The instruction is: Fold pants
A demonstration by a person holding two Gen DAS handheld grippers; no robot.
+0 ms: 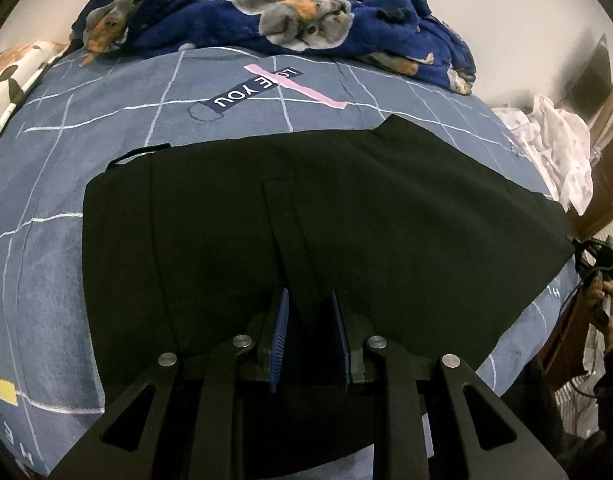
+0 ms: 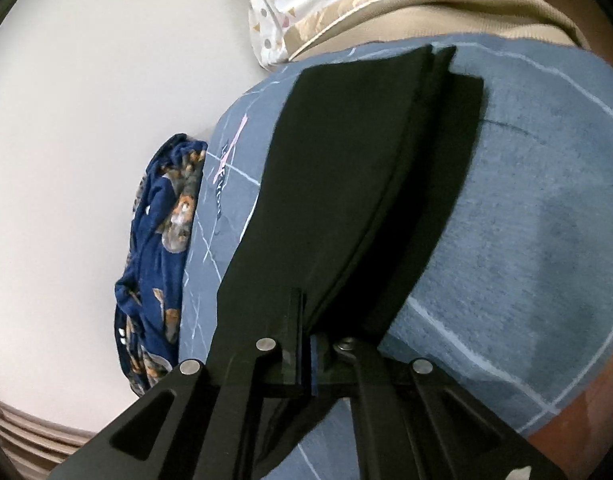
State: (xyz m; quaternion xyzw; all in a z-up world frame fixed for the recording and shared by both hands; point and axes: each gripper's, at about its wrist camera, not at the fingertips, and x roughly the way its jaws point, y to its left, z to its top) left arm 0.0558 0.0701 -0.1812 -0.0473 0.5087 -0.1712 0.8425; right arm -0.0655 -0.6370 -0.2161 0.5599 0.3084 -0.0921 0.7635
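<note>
Meanwhile, black pants (image 1: 326, 216) on blue bedspread (image 1: 54, 248), left gripper (image 1: 309, 332) clamping a fabric ridge, right gripper (image 2: 306, 344) clamped on pants edge

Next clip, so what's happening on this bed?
A person with a claw in each hand is folding black pants spread on a blue grid-patterned bedsheet. The left claw has a ridge of the fabric between its fingers near the waist end. The right claw is shut on the folded edge at the other end, layers already doubled over.

A dog-print blue blanket (image 1: 274, 12) lies bunched on the grid-patterned bedsheet (image 1: 106, 120).
</note>
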